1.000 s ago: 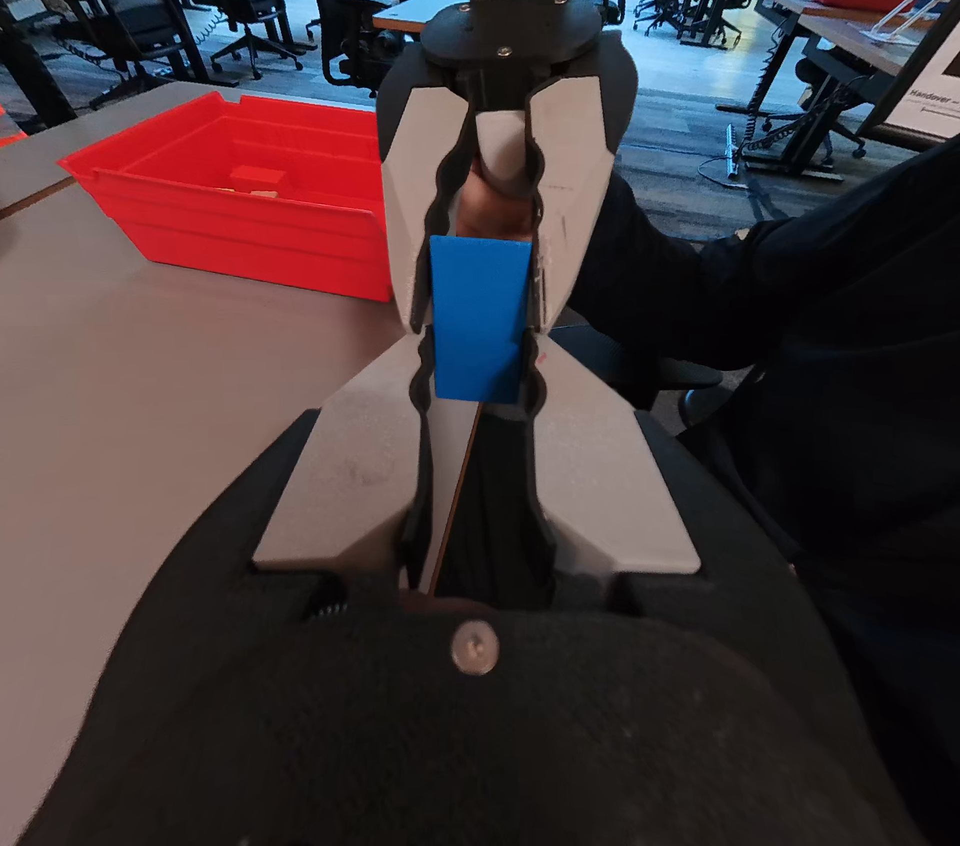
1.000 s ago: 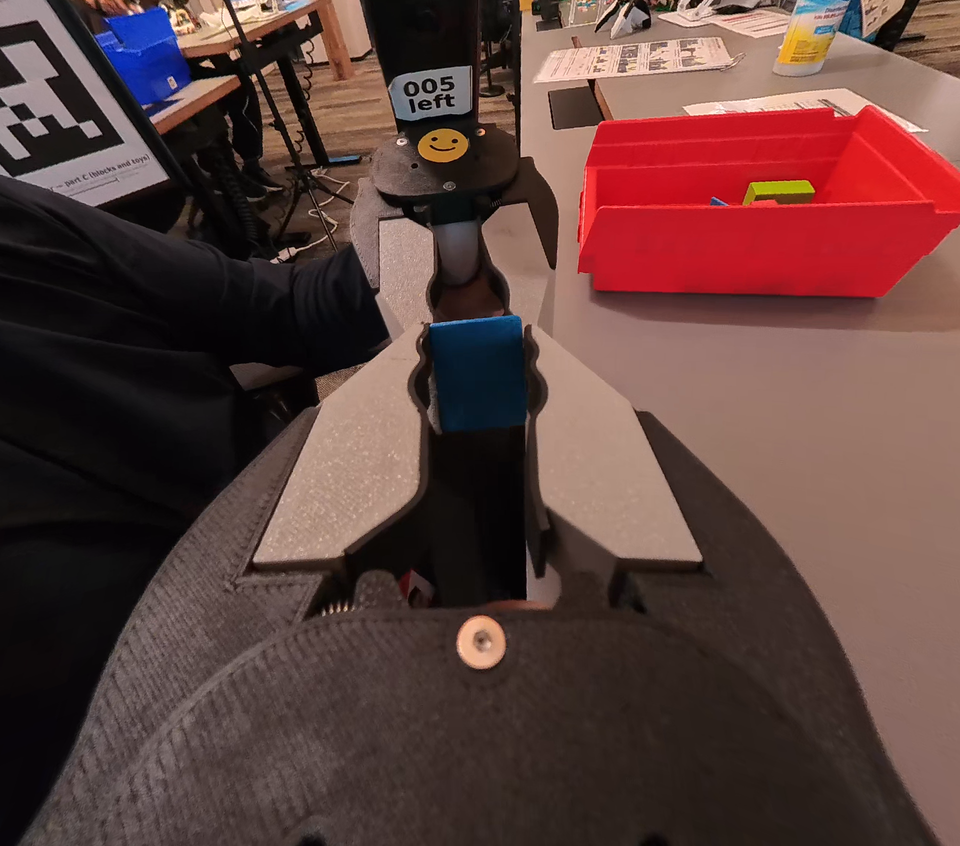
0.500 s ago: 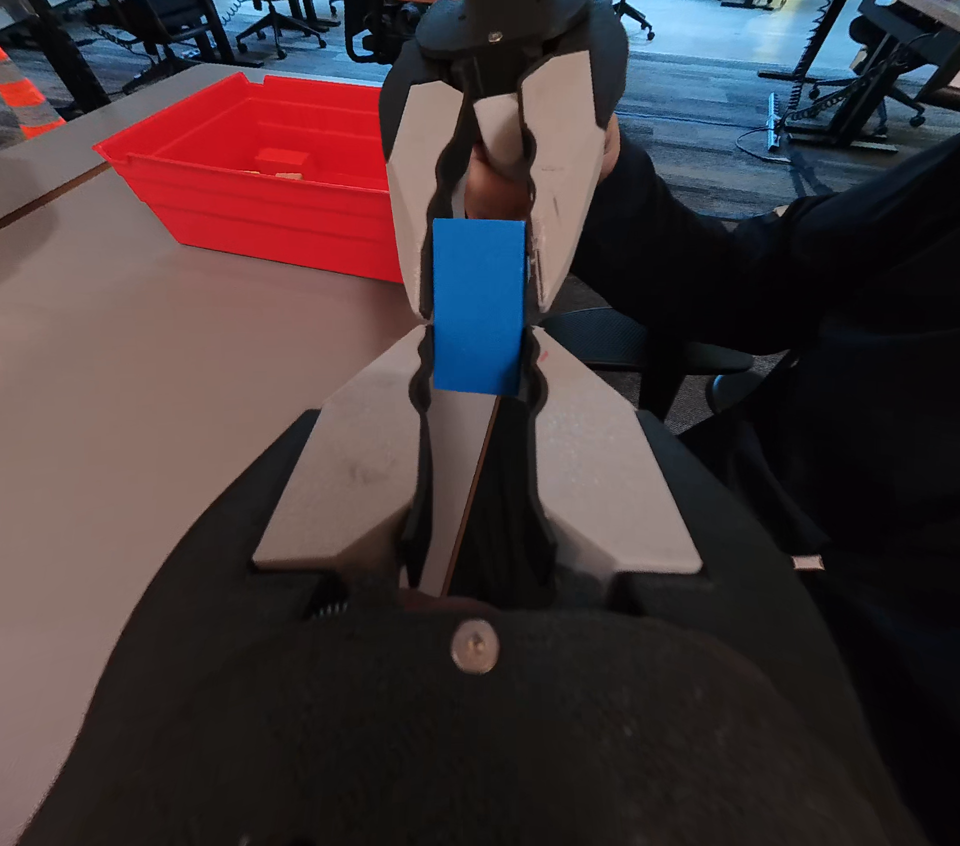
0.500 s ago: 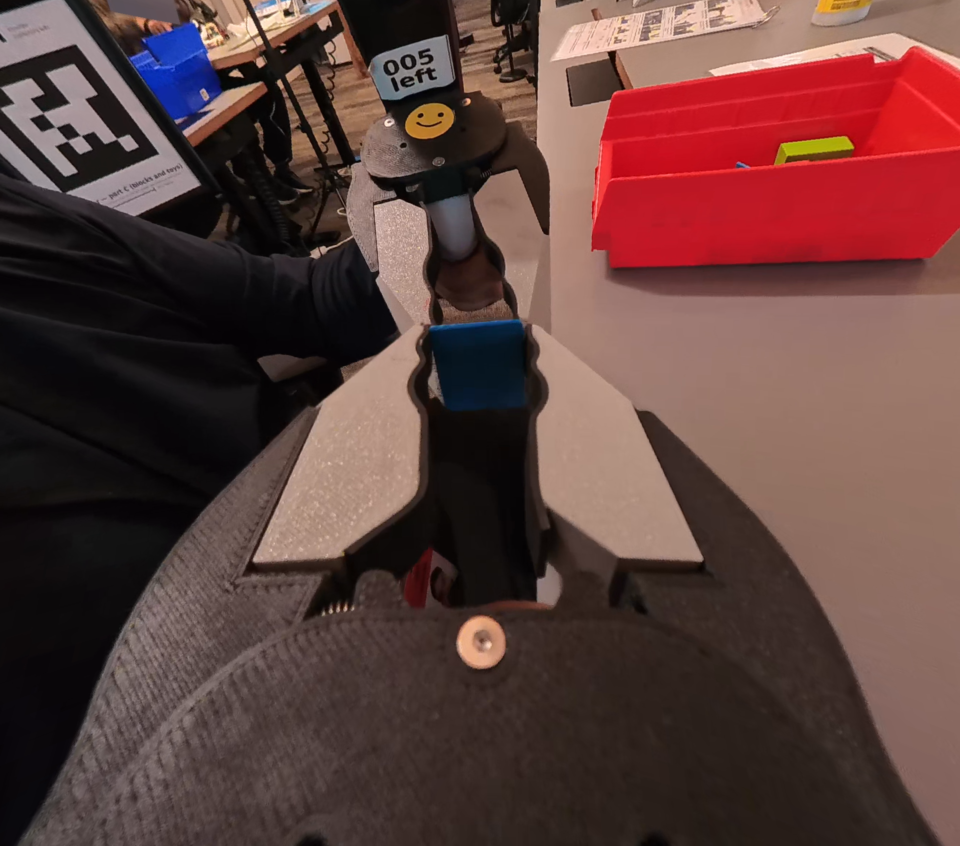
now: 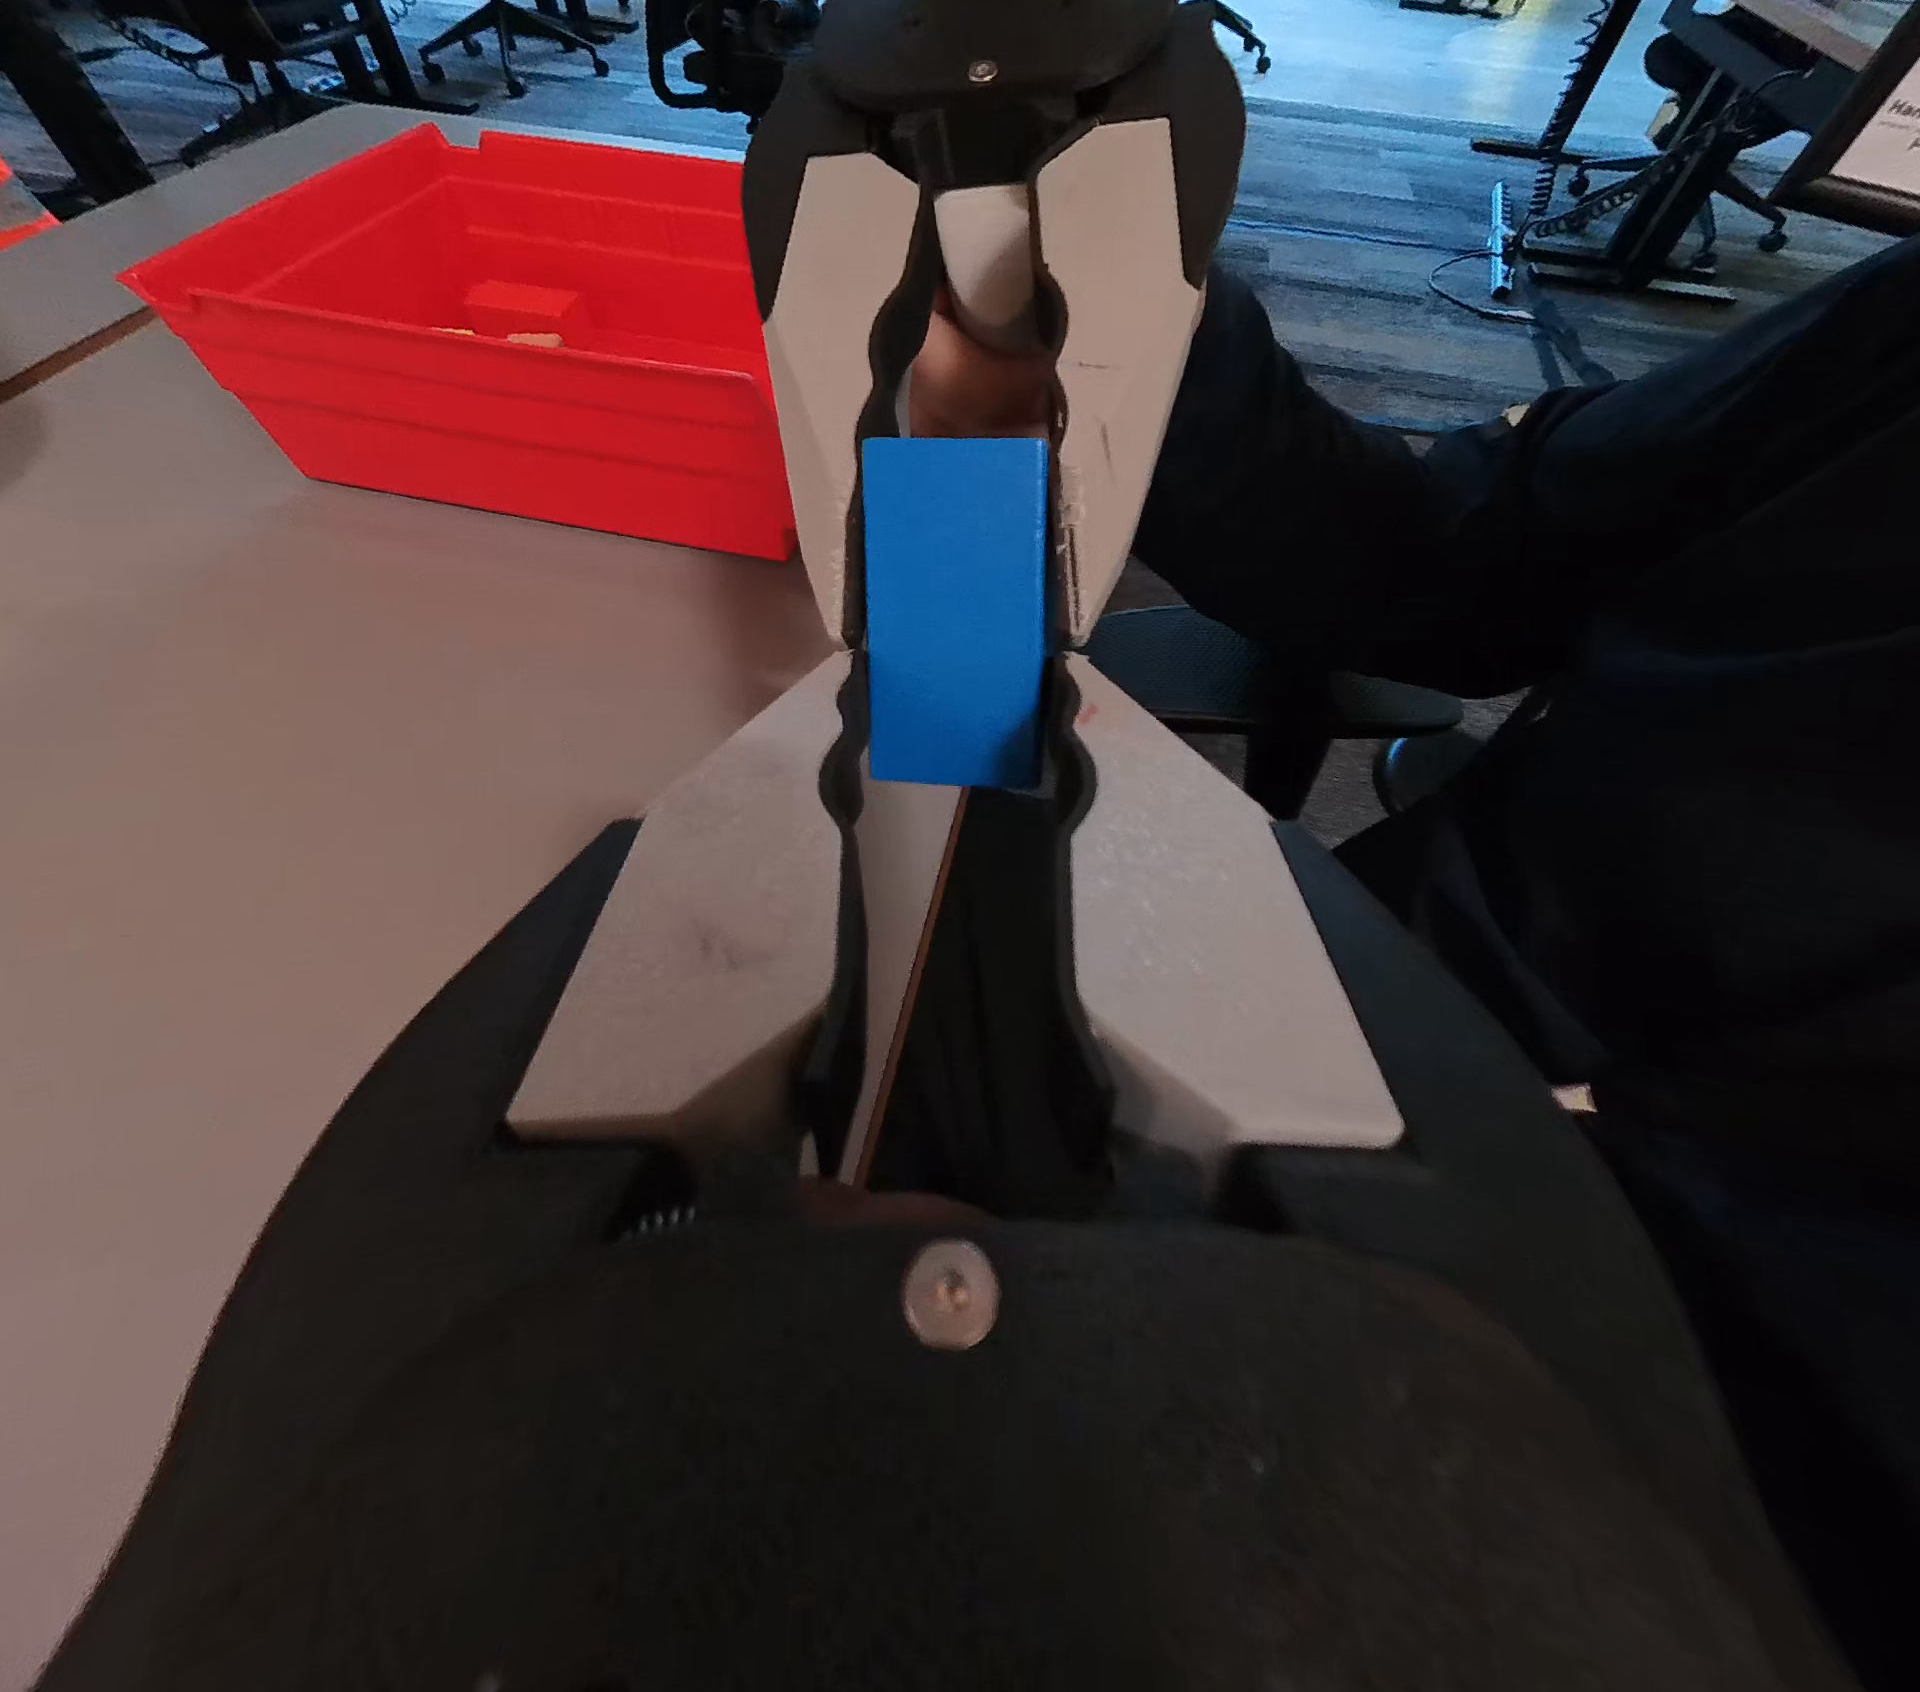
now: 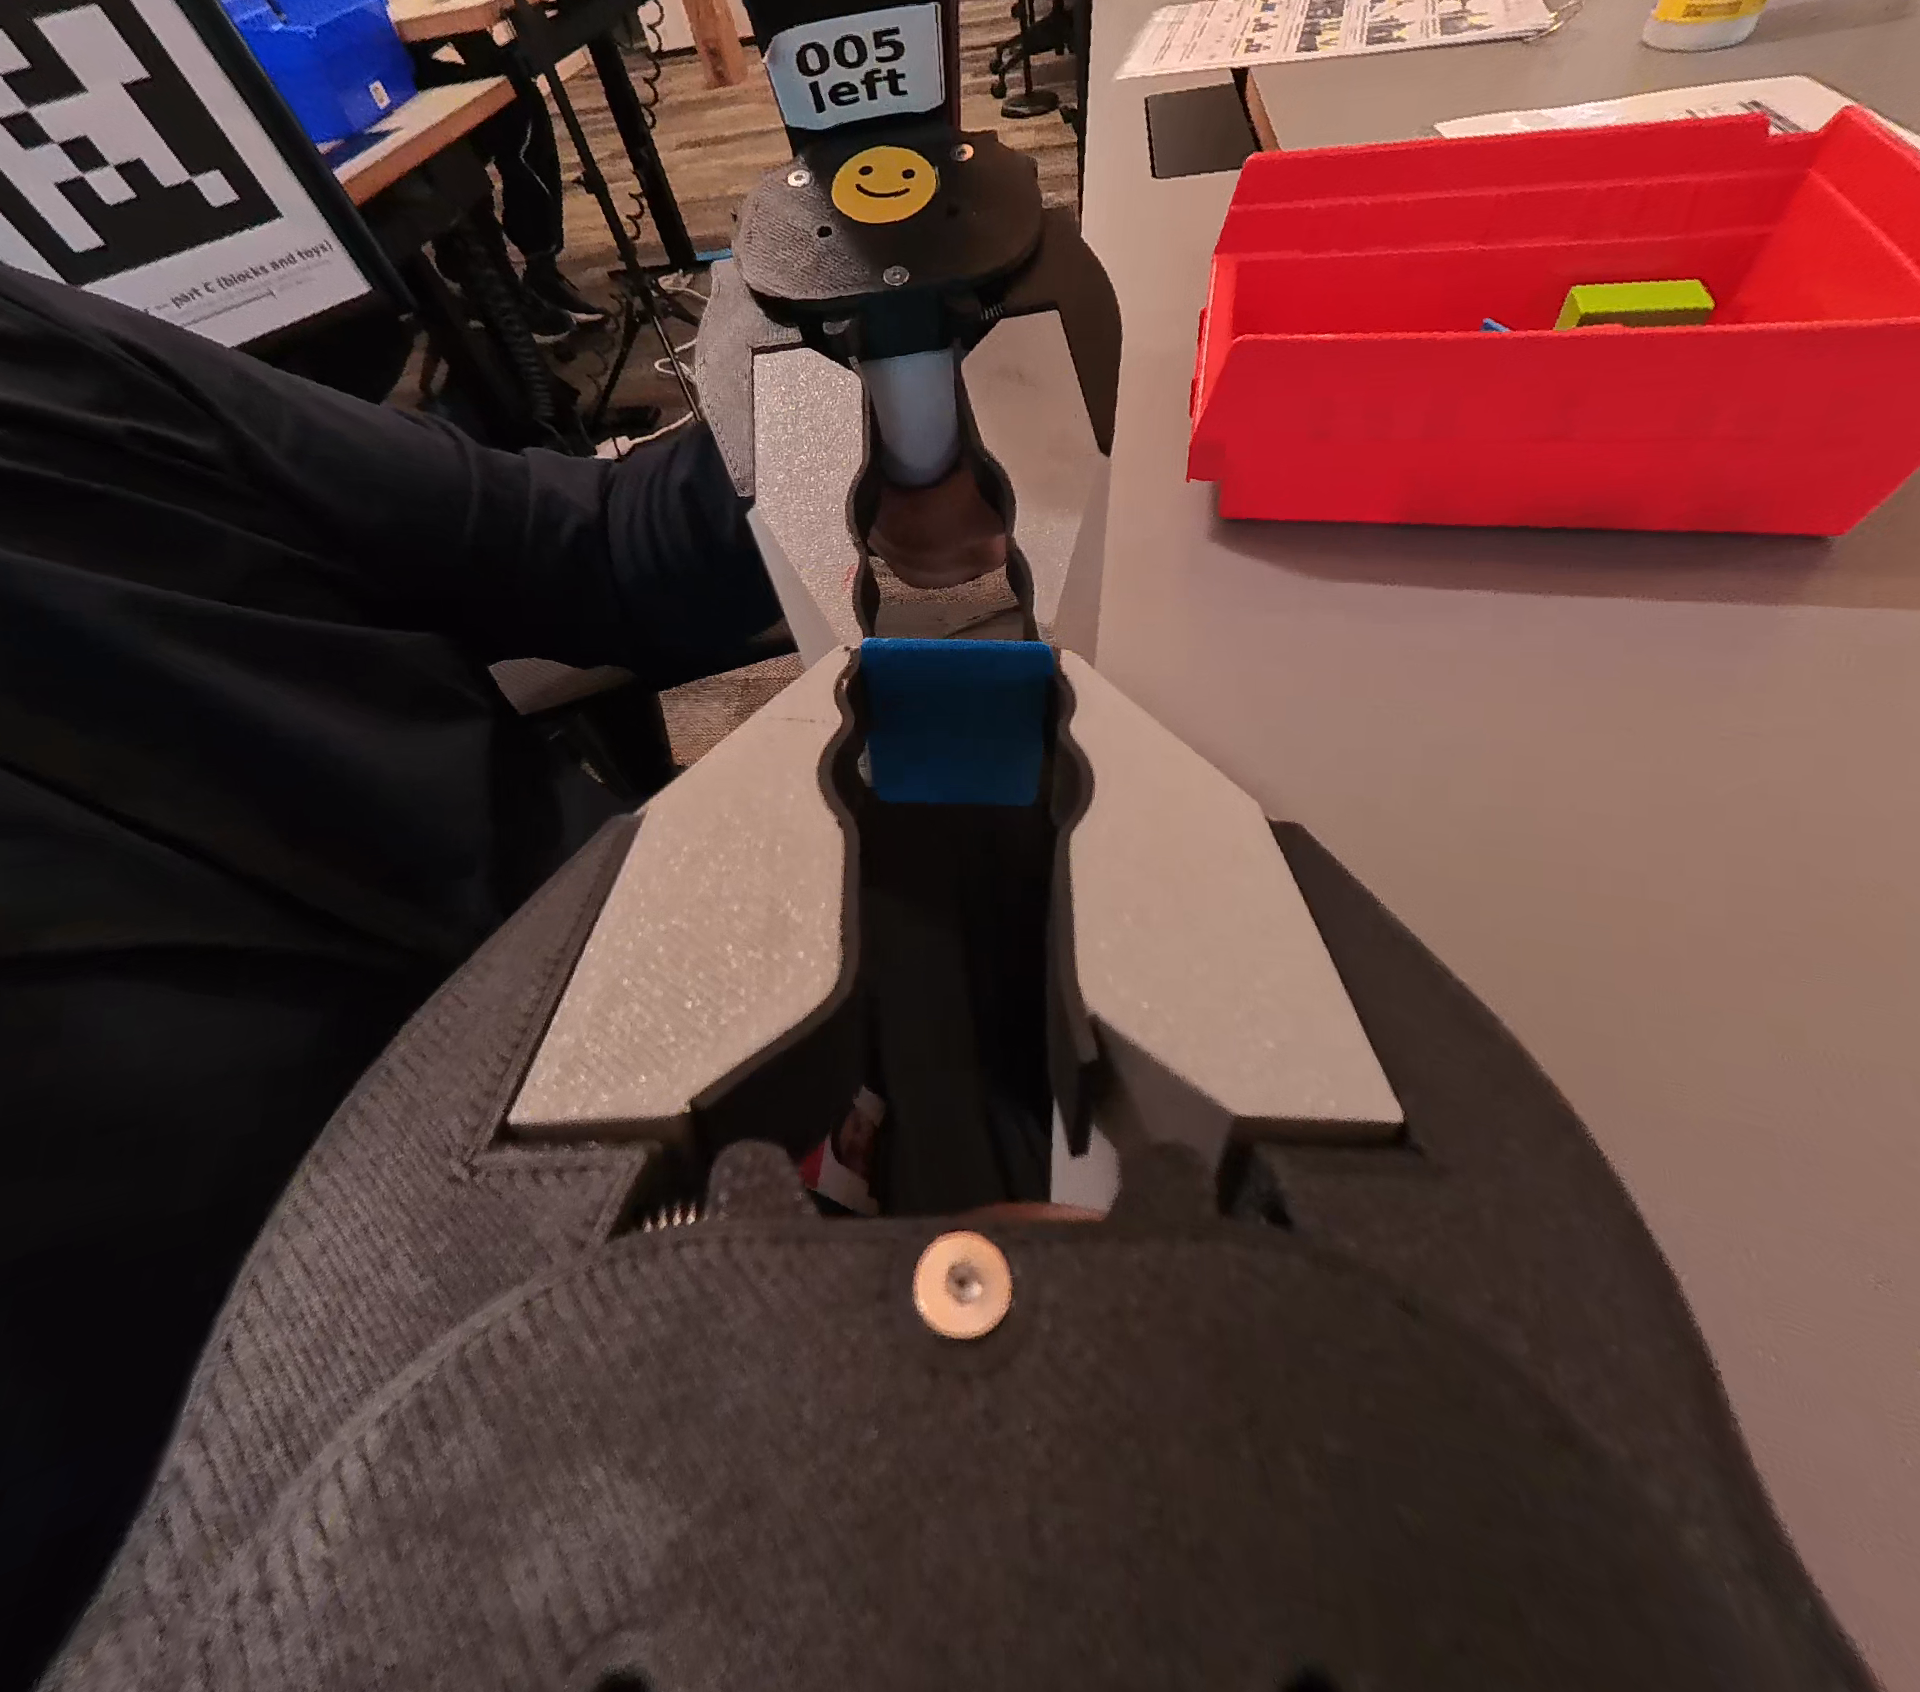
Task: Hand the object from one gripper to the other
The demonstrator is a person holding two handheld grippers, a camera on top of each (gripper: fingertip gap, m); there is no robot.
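A: Both tools have tilted up a little since a second ago, so the red bin (image 5: 447, 354) beyond the blue block (image 5: 954, 608) now sits lower in the left wrist view; the block's place between them looks unchanged.

B: And the grips?

A: Left gripper (image 5: 956, 707) is clamped on the block's near end. Right gripper (image 6: 956, 723) is clamped on the opposite end, above the table (image 5: 312, 759) edge.

B: So both hold it?

A: Looks so. The block's long axis runs straight from one tool to the other, with the two sets of fingertips nearly meeting. My guess: one side lets go next and backs off along that axis. I cannot tell which.
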